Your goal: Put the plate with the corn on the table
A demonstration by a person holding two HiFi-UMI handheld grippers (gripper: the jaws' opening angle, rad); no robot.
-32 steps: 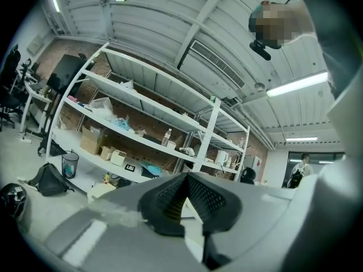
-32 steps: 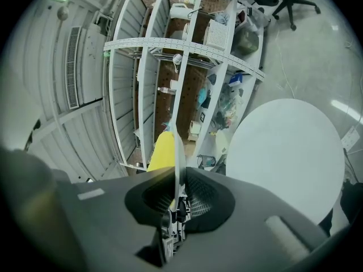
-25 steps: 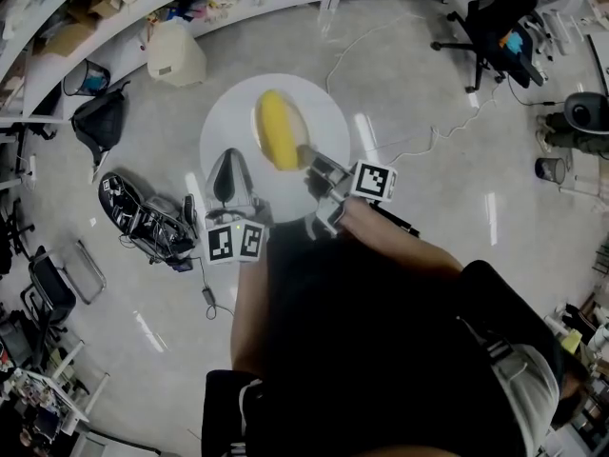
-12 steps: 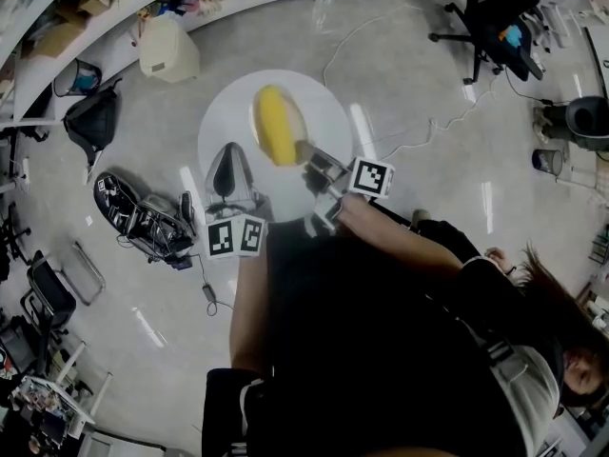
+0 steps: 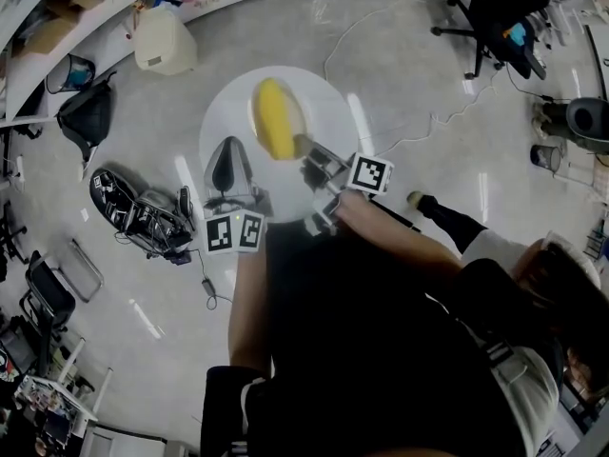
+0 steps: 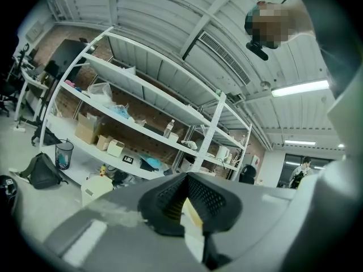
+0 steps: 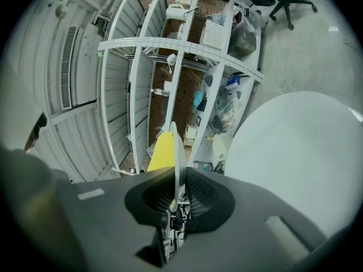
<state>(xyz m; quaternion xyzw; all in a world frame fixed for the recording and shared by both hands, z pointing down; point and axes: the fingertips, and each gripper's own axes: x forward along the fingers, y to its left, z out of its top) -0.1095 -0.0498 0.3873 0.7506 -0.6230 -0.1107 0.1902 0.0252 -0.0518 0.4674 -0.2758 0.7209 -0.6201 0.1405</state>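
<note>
Right gripper view: the right gripper (image 7: 177,180) has its jaws narrowly pinched on the white plate (image 7: 177,143) rim (seen edge-on), with the yellow corn (image 7: 161,152) lying just beyond. The left gripper (image 6: 184,202) clamps the rim's other near side. Both hold the plate above the grey floor (image 5: 428,65).

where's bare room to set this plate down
The round white table under the held plate is bare wherever it shows, out to its rim. The floor beside it is crowded: black bag, tangled gear, cream canister.
</note>
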